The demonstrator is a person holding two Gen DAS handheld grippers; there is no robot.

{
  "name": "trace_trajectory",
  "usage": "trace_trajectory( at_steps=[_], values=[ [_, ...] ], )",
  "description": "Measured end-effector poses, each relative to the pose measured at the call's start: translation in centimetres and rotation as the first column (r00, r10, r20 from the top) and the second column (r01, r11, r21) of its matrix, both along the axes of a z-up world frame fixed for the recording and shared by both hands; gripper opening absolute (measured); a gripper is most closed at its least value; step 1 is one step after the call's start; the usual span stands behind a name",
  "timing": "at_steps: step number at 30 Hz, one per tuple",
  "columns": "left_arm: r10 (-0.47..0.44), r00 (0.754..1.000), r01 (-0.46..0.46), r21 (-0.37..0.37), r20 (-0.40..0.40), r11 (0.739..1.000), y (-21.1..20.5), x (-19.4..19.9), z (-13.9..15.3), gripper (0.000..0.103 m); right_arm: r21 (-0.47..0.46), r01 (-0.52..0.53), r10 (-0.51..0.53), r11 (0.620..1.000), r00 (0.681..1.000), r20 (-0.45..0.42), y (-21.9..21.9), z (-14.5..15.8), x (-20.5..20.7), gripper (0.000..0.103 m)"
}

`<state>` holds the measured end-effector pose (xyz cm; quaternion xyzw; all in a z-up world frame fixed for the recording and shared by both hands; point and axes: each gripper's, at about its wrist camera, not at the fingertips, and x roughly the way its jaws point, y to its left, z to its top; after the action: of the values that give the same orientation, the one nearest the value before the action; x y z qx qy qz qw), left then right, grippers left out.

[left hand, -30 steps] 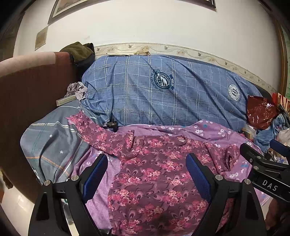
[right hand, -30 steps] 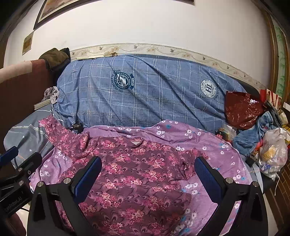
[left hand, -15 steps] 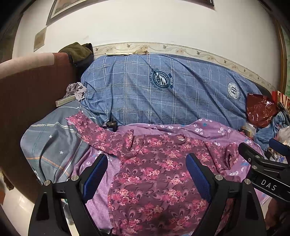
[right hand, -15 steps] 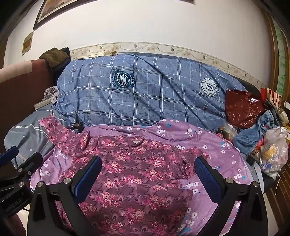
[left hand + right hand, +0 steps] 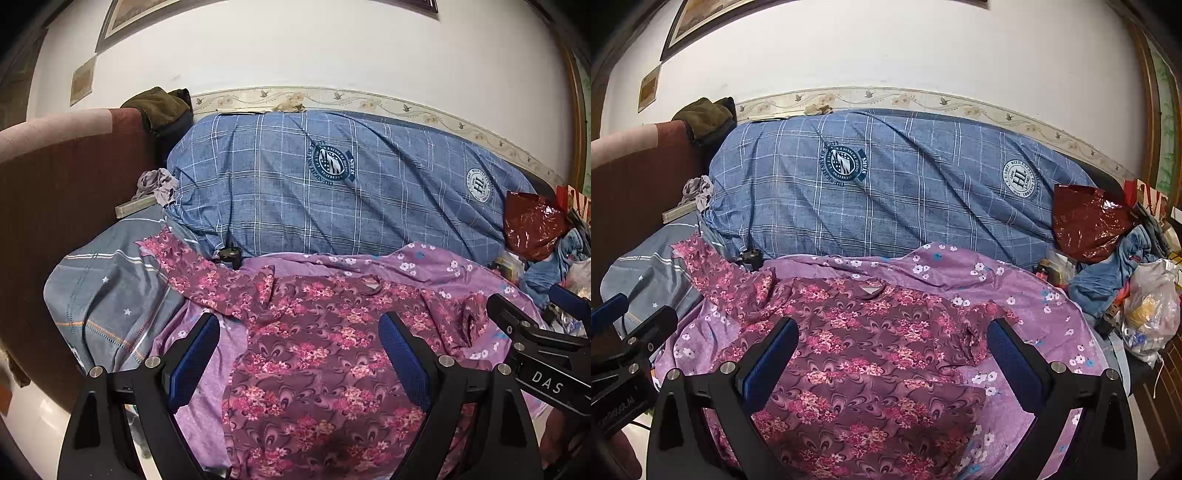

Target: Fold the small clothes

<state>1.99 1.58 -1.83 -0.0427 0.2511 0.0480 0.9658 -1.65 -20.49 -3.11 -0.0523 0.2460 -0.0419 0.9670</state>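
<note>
At the left lay a grey striped pillow (image 5: 107,295). The left gripper (image 5: 299,354) hung wide open, empty, above the floral shirt (image 5: 321,354), which lay spread flat on the purple flowered sheet (image 5: 1027,295), one sleeve reaching far left. The right gripper (image 5: 892,354) gaped wide too, holding nothing.

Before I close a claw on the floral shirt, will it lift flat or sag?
It will probably sag: the floral shirt already lies in soft wrinkles, and its long sleeve drapes limply over the grey bedding. It looks thin, so likely light. The purple sheet underneath is loose too, so a deep pinch may catch both layers.
</note>
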Motion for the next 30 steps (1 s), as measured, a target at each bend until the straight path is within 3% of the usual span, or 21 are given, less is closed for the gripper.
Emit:
trace_trajectory(
  at_steps=[17,21,26,28,30],
  values=[
    [-0.007,0.999,0.007,0.019,-0.039,1.000,-0.9,2.0,-1.1,0.088,0.012,0.011,-0.011,1.000,0.999,-0.038,-0.8,-1.6,1.3,0.102],
    [-0.011,0.990,0.010,-0.007,-0.140,1.000,-0.6,5.3,-3.7,0.089,0.048,0.010,-0.006,0.999,0.997,-0.072,-2.1,-3.3,2.7,0.102],
    [0.072,0.948,-0.079,-0.009,-0.311,0.997,0.6,11.1,-8.3,0.088,0.093,0.071,-0.060,0.993,0.991,-0.119,-6.8,-6.4,5.0,0.102],
    [0.101,0.939,-0.108,-0.003,-0.329,0.994,0.7,13.2,-9.0,0.088,0.105,0.114,-0.102,0.988,0.988,-0.116,-9.2,-7.2,5.6,0.102],
    [0.126,0.946,-0.129,0.008,-0.298,0.992,0.4,15.6,-8.9,0.088,0.108,0.166,-0.152,0.980,0.980,-0.130,-12.0,-8.0,6.5,0.102]
  ],
)
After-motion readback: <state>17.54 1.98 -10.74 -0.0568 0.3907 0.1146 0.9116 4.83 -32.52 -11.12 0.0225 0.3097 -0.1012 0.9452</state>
